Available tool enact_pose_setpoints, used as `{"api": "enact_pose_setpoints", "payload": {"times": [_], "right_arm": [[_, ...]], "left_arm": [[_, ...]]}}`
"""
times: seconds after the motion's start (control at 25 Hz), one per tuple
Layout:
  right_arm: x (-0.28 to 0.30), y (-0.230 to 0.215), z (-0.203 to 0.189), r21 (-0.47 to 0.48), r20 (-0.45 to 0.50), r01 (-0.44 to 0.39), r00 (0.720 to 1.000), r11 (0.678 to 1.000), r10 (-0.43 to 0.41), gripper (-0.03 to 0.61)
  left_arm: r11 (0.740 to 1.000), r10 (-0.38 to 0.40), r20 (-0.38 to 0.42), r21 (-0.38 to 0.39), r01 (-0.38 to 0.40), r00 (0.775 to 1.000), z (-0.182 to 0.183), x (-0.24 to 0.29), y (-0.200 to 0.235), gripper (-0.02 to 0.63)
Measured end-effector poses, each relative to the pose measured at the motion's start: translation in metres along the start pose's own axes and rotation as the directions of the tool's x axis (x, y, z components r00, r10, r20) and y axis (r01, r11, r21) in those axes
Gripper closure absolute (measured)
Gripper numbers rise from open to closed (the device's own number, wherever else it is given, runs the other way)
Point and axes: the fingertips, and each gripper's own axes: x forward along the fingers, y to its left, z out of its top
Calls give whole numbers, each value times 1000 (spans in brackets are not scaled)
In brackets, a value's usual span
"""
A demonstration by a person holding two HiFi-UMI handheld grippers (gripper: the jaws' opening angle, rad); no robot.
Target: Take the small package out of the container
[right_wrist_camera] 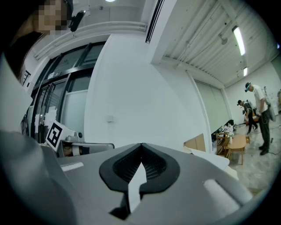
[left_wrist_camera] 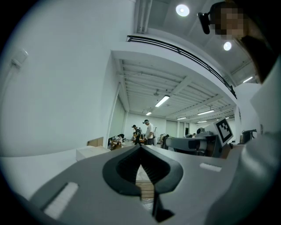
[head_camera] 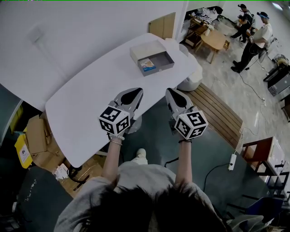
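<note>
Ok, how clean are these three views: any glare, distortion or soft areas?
Head view: even light, the white table bright but not blown out, the container sharp, lower corners dark. Left gripper view: strong fisheye, black corners, ceiling lamp flaring, the left tongs slightly soft. Right gripper view: same fisheye, straight lines bowed, strip light glaring.

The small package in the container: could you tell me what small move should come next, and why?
Probably reach the right gripper forward toward the container and open its jaws: it and the left gripper are shut, empty, and well short of it, with the small package lying inside.
</note>
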Motion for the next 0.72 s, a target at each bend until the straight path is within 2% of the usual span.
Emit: {"api": "enact_pose_setpoints", "payload": {"times": [0.36, 0.72], "right_arm": [[40, -27, -5, 4, -5, 9, 1000, 1000, -9, 566], [62, -42, -16, 28, -20, 22, 1000, 999, -21, 566]], "left_arm": [[1000, -27, -12, 10, 27, 1000, -1, 38, 32, 624], [1000, -27, -28, -9, 27, 999, -9, 53, 52, 623]]}}
